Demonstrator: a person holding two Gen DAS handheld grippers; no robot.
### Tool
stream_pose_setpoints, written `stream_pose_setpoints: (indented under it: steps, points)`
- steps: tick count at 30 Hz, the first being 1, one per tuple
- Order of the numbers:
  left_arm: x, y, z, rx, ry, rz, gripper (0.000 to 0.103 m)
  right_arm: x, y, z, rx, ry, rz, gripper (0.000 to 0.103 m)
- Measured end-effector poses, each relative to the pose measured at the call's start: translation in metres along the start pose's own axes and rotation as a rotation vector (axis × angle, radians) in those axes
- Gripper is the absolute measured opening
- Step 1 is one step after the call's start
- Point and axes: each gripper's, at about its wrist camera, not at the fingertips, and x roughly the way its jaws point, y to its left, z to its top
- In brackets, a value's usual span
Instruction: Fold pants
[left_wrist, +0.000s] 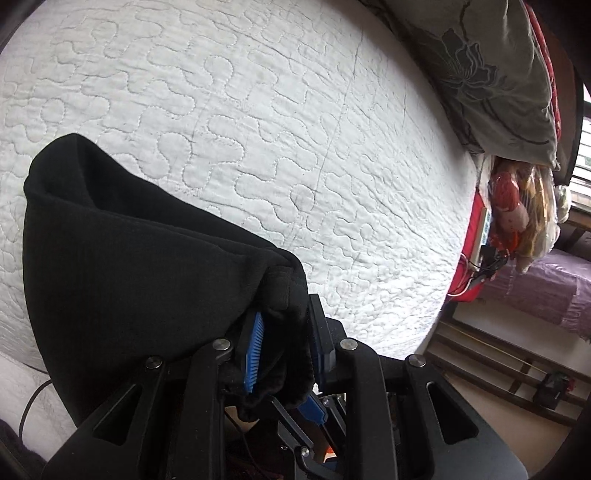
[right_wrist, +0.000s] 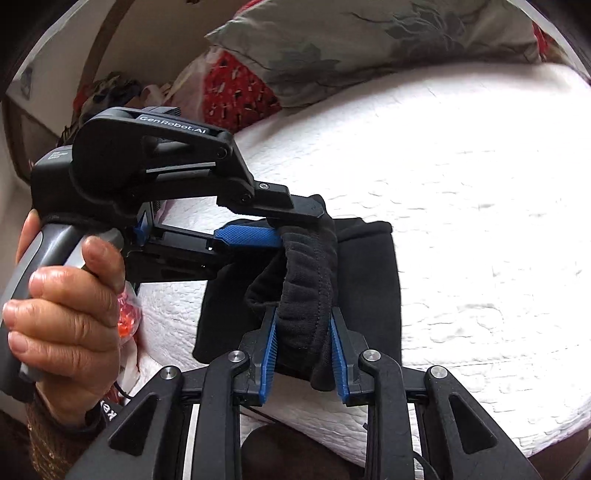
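Note:
The black pants (left_wrist: 129, 266) hang bunched over a white quilted bed (left_wrist: 295, 129). In the left wrist view my left gripper (left_wrist: 286, 314) is shut on a thick wad of the black fabric between its blue pads. In the right wrist view my right gripper (right_wrist: 304, 317) is shut on the ribbed waistband of the pants (right_wrist: 310, 280). The left gripper (right_wrist: 291, 229) also shows there, held by a hand, clamped on the same waistband just above. The rest of the pants (right_wrist: 369, 280) drapes down onto the bed (right_wrist: 461, 221).
A grey flowered pillow (left_wrist: 491, 74) lies at the bed's far right edge, with a red cloth and a stuffed toy (left_wrist: 517, 218) beside it. The same pillow (right_wrist: 369, 48) lies at the back in the right wrist view. The floor and a wooden frame (left_wrist: 498, 369) lie beyond the bed's edge.

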Motion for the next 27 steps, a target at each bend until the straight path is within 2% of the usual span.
stream_pose_setpoints:
  steps: [5, 10, 13, 15, 16, 18, 20, 22, 24, 27]
  points:
    - [-0.018, -0.008, -0.01, 0.037, -0.054, 0.066, 0.021, -0.001, -0.026, 0.006, 0.05, -0.001, 0.048, 0.04]
    - [-0.062, -0.001, -0.028, 0.039, -0.175, 0.032, 0.024, -0.009, -0.041, 0.005, 0.072, -0.003, 0.072, 0.043]
    - [-0.091, 0.015, -0.043, 0.029, -0.248, -0.026, 0.03, -0.027, -0.051, -0.006, 0.089, -0.017, 0.068, 0.043]
    - [-0.104, 0.033, -0.059, 0.02, -0.294, -0.036, 0.045, -0.04, -0.053, -0.005, 0.094, -0.046, 0.065, 0.043]
    - [-0.107, 0.044, -0.068, 0.012, -0.32, -0.056, 0.048, -0.049, -0.051, -0.004, 0.081, -0.066, 0.066, 0.043]
    - [-0.104, 0.068, -0.085, -0.019, -0.34, -0.09, 0.05, -0.063, -0.04, -0.004, 0.021, -0.096, 0.074, 0.044]
    - [-0.093, 0.092, -0.102, -0.061, -0.327, -0.141, 0.05, -0.07, -0.026, -0.003, -0.042, -0.11, 0.092, 0.047]
    - [-0.082, 0.109, -0.116, -0.099, -0.314, -0.188, 0.05, -0.062, -0.008, 0.001, -0.098, -0.096, 0.099, 0.06]
    - [-0.075, 0.121, -0.125, -0.126, -0.322, -0.221, 0.05, -0.049, 0.006, 0.001, -0.149, -0.078, 0.07, 0.061]
    - [-0.066, 0.122, -0.121, -0.145, -0.32, -0.2, 0.05, -0.032, 0.016, -0.004, -0.196, -0.06, 0.015, 0.061]
